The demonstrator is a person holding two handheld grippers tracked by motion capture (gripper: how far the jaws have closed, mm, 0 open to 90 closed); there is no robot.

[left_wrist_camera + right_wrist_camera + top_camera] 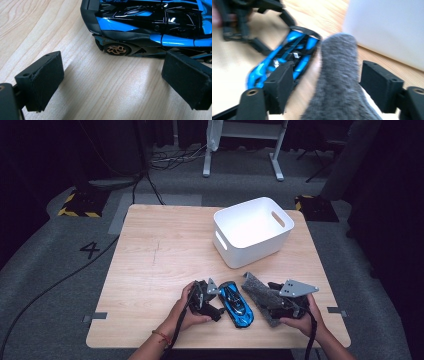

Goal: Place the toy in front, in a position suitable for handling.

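Nearest the high camera are 2 hands at the table's near edge, each around a gripper. The left hand (186, 312) holds the left gripper (214, 306) at about 7 o'clock on the wooden table (165, 255). Seen along its own jaws, the left gripper (112, 82) stands wide apart with bare wood between the pads; it holds nothing. The blue toy car (150, 27) sits just beyond the jaw tips, at 12 to 1 o'clock in that view, its bronze-spoked wheel (115, 49) on the wood, apart from both pads.

In the high view the blue toy car (236, 303) lies at about 6 o'clock on the table, between the 2 grippers, lengthwise running from 11 to 5 o'clock.

The right hand (300, 320) carries the right gripper (277, 307) at about 5 o'clock. Its jaws are spread wide, and a grey felt piece (339, 82) lies between them; the view is blurred, and the pads seem to stand off from it on both sides. From above, the grey felt piece (257, 287) stretches toward 11 o'clock from the gripper, just beside the car.

The white bin (252, 231) stands at about 1 o'clock, well apart from both hands.
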